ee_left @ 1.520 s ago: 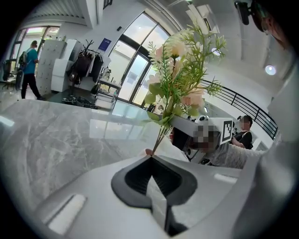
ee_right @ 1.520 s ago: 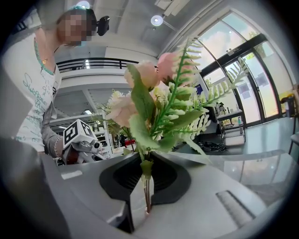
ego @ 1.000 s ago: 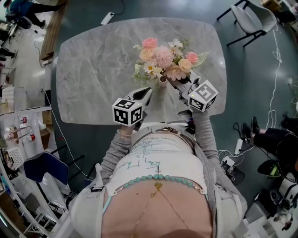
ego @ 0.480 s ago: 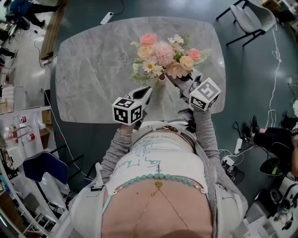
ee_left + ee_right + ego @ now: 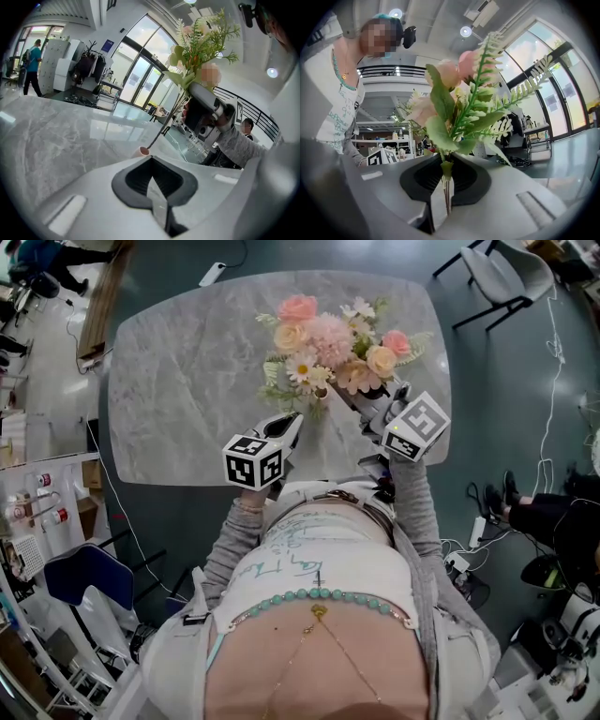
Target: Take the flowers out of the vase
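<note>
Seen from overhead, the flowers (image 5: 328,341) spread over the vase so it is hard to pick out. The left gripper view shows it plainly: a small pink vase (image 5: 142,151) on the marble table (image 5: 178,381), with one thin stem (image 5: 166,124) slanting up out of its mouth. The right gripper (image 5: 364,401) is above the vase, and its own view shows its jaws pinched on the stems just under the leaves. The left gripper (image 5: 150,159) sits just short of the vase, jaws together with nothing between them.
</note>
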The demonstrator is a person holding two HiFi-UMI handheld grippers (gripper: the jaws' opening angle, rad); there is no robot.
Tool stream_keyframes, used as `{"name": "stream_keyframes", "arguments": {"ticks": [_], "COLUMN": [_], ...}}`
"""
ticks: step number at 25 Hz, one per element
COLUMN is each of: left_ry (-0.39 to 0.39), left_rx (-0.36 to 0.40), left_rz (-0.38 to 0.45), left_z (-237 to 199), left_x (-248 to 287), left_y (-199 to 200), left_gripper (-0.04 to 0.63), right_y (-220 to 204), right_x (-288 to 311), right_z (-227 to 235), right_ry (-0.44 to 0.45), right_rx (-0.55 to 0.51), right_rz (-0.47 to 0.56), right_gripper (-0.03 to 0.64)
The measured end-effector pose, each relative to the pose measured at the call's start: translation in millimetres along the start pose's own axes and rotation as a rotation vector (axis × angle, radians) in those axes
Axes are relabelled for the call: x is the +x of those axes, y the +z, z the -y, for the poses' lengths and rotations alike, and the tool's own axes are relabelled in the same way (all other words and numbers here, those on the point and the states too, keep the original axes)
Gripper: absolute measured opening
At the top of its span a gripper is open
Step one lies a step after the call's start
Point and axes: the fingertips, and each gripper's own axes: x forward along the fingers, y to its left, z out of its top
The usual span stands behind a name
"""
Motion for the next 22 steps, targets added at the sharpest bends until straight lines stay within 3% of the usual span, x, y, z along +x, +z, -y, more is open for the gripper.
{"name": "stream_keyframes", "arguments": {"ticks": [22], "left_ry": [0.037], "left_rx": [-0.002], "left_rz": [0.04], "left_z": [-4], "left_x": [-8], "left_y": [3], "left_gripper": [0.0], "right_y": [31], "right_x": [4], "right_z": [-12], "right_ry": [0.022], "right_rx": [-0.009], "right_rz": [0.018], "right_gripper": [0.06]}}
